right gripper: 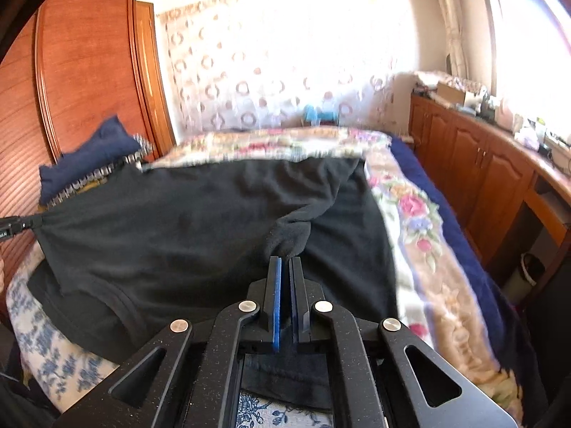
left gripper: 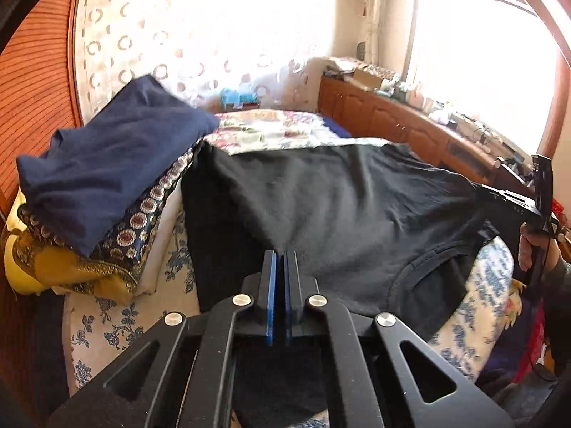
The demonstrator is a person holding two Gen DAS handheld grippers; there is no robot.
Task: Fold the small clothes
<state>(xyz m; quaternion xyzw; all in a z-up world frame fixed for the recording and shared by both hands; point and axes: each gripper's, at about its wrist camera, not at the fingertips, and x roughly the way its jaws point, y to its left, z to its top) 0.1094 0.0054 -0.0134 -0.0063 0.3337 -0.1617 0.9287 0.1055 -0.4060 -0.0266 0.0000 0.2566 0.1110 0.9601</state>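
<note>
Black shirt [left gripper: 321, 192] | pinched by left tool [left gripper: 280, 255], right tool [right gripper: 284, 260] | over bed [right gripper: 410, 207]

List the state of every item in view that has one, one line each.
Left gripper: jaws shut on the black cotton T-shirt.
Right gripper: jaws shut on a bunched fold of it.
Black cotton T-shirt: spread unfolded over the bed, pinched at two points.
Navy blue garment: folded, resting on the patterned pile.

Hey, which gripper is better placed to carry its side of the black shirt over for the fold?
Probably neither: both the left gripper and right gripper are shut on the black shirt.
</note>
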